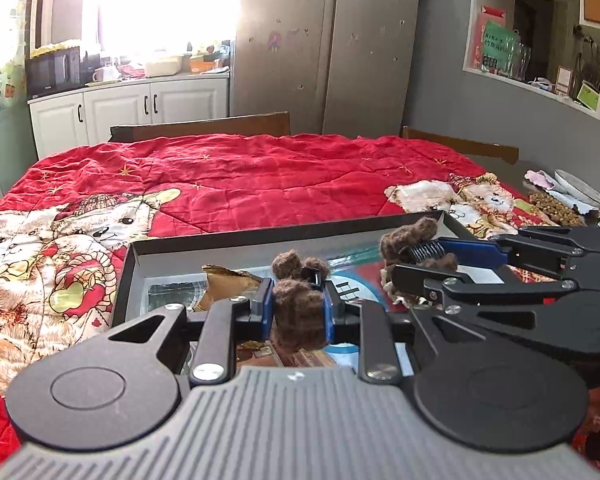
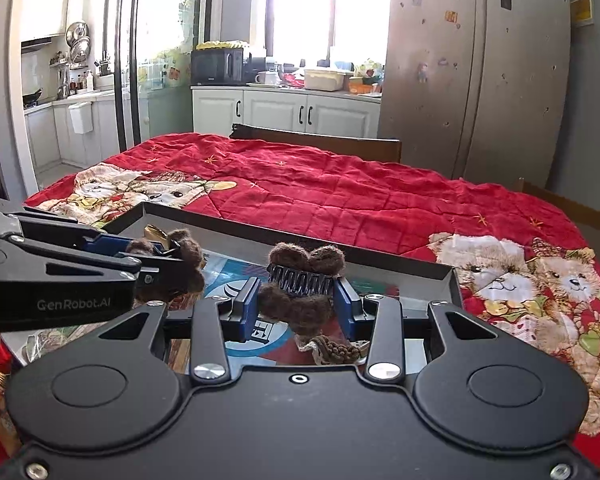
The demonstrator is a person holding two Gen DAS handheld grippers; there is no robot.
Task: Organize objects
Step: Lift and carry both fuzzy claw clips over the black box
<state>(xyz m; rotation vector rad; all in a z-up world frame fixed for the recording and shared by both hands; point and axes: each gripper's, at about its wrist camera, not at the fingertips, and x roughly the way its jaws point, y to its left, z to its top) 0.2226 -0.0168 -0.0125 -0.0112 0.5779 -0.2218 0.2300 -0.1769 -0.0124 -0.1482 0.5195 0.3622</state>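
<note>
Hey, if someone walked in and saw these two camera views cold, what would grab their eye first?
Probably the fuzzy brown hair clip pinched in the left claw, and a matching brown hair clip gripped in the right claw, both held over a shallow black-rimmed tray in the foreground. Next comes the bright red quilt with cartoon bears, spread across the table beneath and beyond the tray.

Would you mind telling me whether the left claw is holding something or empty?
Holding: the left claw is shut on a brown fuzzy hair clip, pressed between its blue pads above the tray.
</note>
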